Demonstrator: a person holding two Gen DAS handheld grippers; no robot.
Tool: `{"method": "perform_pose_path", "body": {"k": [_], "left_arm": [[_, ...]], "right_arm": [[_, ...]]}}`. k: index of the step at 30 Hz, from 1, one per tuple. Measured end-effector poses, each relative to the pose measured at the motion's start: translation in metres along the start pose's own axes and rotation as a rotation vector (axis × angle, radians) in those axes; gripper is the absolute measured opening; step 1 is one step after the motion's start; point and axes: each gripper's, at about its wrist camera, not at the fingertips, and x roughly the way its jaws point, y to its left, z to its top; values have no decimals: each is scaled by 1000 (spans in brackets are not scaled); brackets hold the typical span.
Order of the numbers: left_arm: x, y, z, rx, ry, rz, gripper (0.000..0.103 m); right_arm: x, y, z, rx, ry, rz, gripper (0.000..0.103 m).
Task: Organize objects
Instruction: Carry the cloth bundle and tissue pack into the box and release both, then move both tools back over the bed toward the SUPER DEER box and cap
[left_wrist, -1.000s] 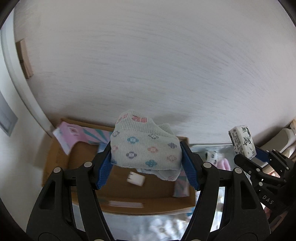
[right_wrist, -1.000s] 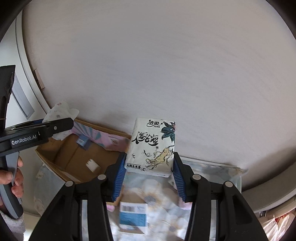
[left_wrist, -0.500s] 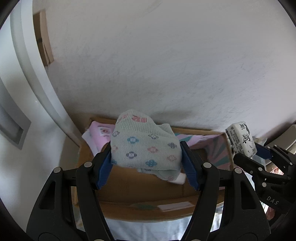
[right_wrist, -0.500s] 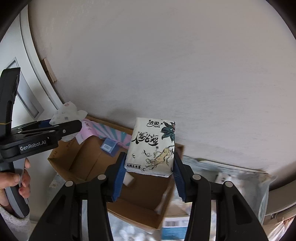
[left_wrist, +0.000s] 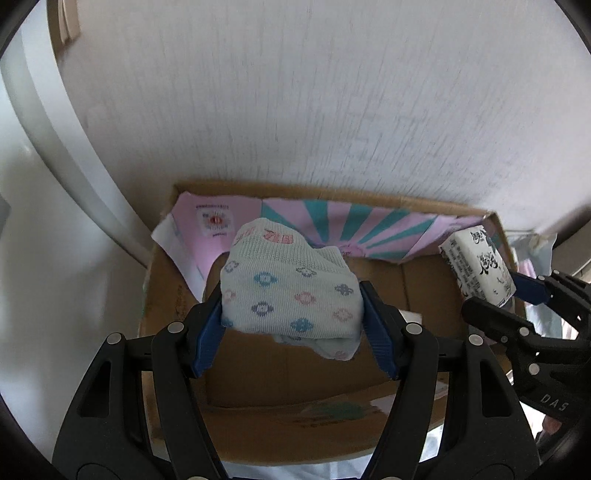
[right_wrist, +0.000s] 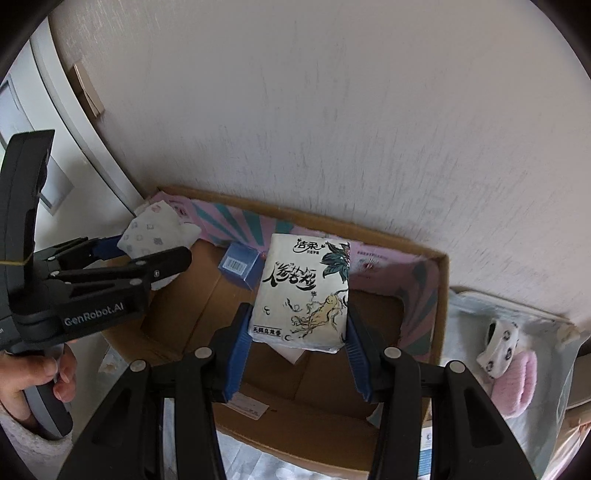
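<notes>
An open cardboard box (left_wrist: 177, 295) (right_wrist: 441, 295) with pink and teal flaps stands against a white wall. My left gripper (left_wrist: 291, 306) is shut on a folded white sock (left_wrist: 291, 291) with small coloured flowers, held above the box's left half. My right gripper (right_wrist: 299, 314) is shut on a white tissue pack (right_wrist: 303, 291) printed with black characters and a ginseng root, above the box's right half. From the left wrist, the tissue pack (left_wrist: 476, 266) shows at the right; from the right wrist, the sock (right_wrist: 155, 229) shows at the left.
A small blue carton (right_wrist: 238, 264) lies inside the box. A white paper piece (right_wrist: 291, 354) lies on the box floor. Right of the box, a pink fluffy item (right_wrist: 517, 380) and a spotted sock (right_wrist: 498, 343) rest on a pale bag. A hand (right_wrist: 37, 376) grips the left handle.
Both grippers have sunk toward the box and moved over it, still holding their items. The box now fills more of both views; the bag has slid off to the right.
</notes>
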Motion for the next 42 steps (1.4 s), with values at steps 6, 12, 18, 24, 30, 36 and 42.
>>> {"method": "perform_pose_path", "body": {"k": [6,12,18,24,30,36,42], "left_arm": [[6,2,1,13,15,-1,65],[6,1,7,19,14,-6,90],[0,-8,10,16,-8,-13,103],[-3,-14,9,24,-12,-15,103],[-4,-9,11,32,-17,-12,103],[-12,-13,10,43,-21,-9,103],[-21,-16,10,37,-35,-9,103]], "right_arm": [[15,16,8,19,18,2,44],[19,16,16,8,34,-12,44],[19,14,15,-17,65,-76,99],[11,12,11,-32,48,-79,102],[4,10,10,-17,32,-76,102],[0,9,9,13,42,-34,102],[-7,11,9,10,30,-29,102]]}}
